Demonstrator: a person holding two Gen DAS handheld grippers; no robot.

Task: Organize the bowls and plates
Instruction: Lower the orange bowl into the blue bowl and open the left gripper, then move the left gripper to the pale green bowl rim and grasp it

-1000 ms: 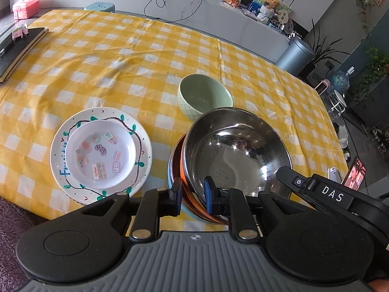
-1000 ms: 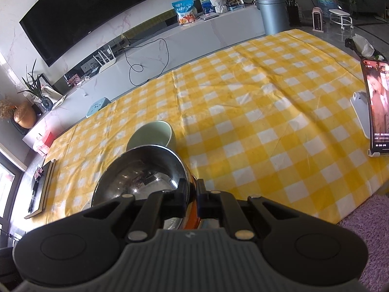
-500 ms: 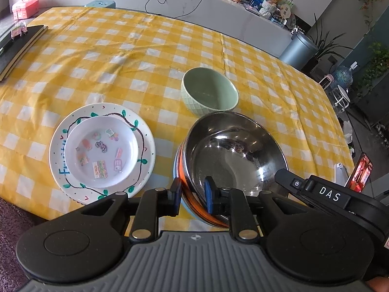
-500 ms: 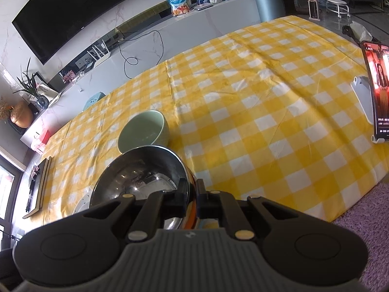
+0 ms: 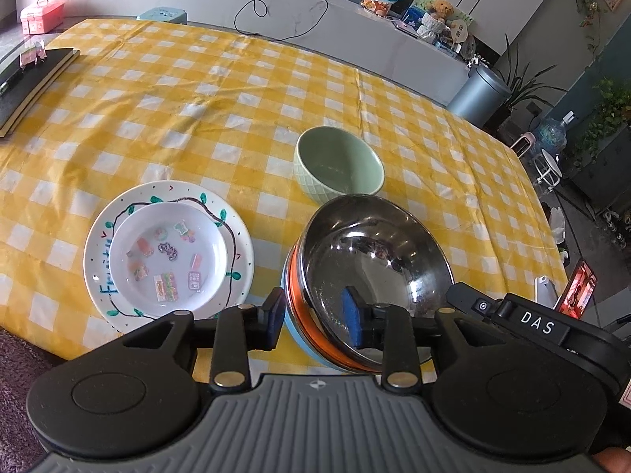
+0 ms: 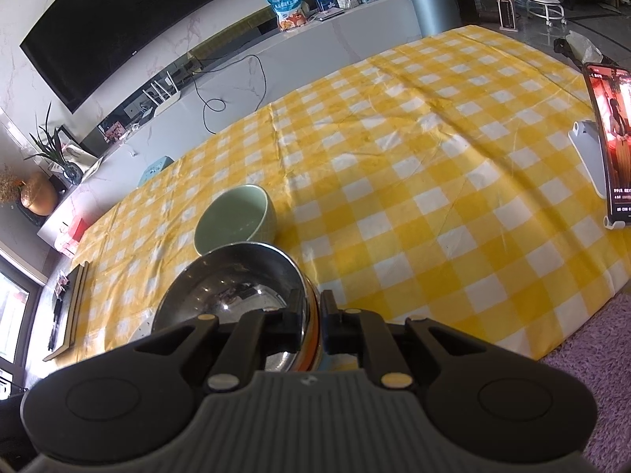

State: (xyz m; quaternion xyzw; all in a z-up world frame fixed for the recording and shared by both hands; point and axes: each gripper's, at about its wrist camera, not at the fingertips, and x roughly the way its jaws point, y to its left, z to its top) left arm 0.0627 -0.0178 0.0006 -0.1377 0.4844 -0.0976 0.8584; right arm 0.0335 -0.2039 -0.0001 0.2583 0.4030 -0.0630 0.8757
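Two grippers (image 5: 311,317) (image 6: 311,315), three stacked bowls (image 5: 374,260), perhaps

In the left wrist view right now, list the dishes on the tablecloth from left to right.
Small white plate resting on the painted plate → green bowl → steel bowl. The green and steel bowls overlap in span; ordered by centres.

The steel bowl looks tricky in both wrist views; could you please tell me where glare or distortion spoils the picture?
Left wrist: steel bowl mirrors the room, with bright glints on its right wall; fisheye bends the tablecloth edges. Right wrist: small glints in the bowl, phone screen curved at the edge.
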